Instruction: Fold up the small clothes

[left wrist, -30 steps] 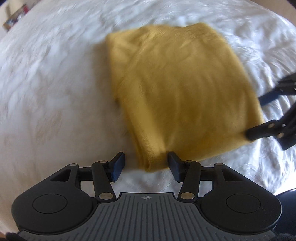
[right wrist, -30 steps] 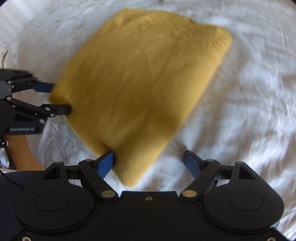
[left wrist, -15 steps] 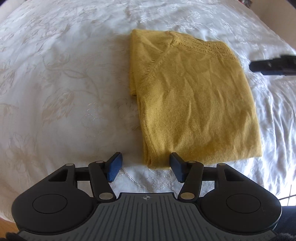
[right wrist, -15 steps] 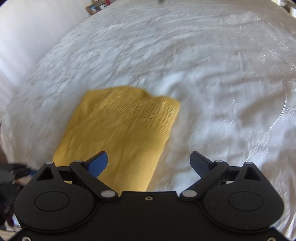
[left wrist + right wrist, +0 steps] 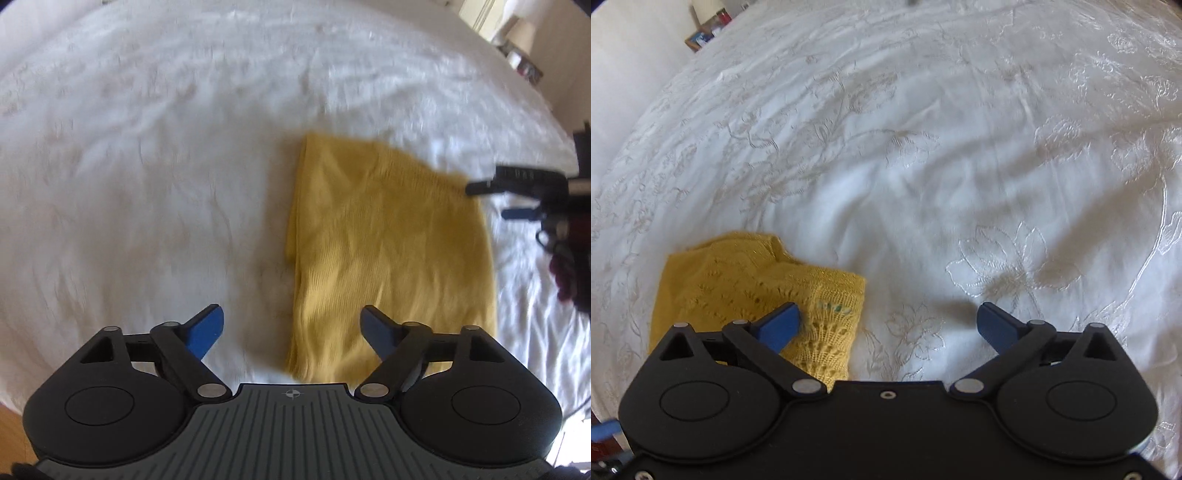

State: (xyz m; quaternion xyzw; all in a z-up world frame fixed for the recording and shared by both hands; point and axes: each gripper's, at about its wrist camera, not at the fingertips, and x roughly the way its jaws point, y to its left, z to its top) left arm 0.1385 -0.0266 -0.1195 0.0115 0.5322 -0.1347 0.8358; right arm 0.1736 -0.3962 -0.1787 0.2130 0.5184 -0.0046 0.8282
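**Folded yellow knit on white bedspread, both grippers released**

Left wrist view, nearest: the left gripper [image 5: 291,328] shows a ribbed grey housing flanked by two round black hubs, each carrying a jointed black link that ends in a blue pad. The fingers [image 5: 207,326] are spreading and grip nothing. The near edge of the yellow sweater [image 5: 388,258] appears between them, lying below and not pressed by either pad.

The sweater is a soft knit garment folded into a roughly rectangular stack. Its left side forms a thick, layered fold line; its surface carries shallow creases. It lies flat on the bedspread [image 5: 147,166], a white cloth with a raised floral pattern that reads as blurred in this view.

Farther right, beyond the far right corner of the sweater, the right gripper [image 5: 517,195] enters from the frame edge, black with one blue pad visible, clear of the knit.

Right wrist view, nearest: the right gripper [image 5: 888,323] has a smooth black housing and the same hub-and-link layout. Its fingers [image 5: 997,326] are also widening, with only bedspread [image 5: 960,147] between them. The left pad overlaps the sweater [image 5: 738,280] corner in the picture; contact cannot be confirmed. Here the knit shows an openwork lace pattern of small eyelets.

Farthest, the embroidered flowers and vines run across the wrinkled white cloth.
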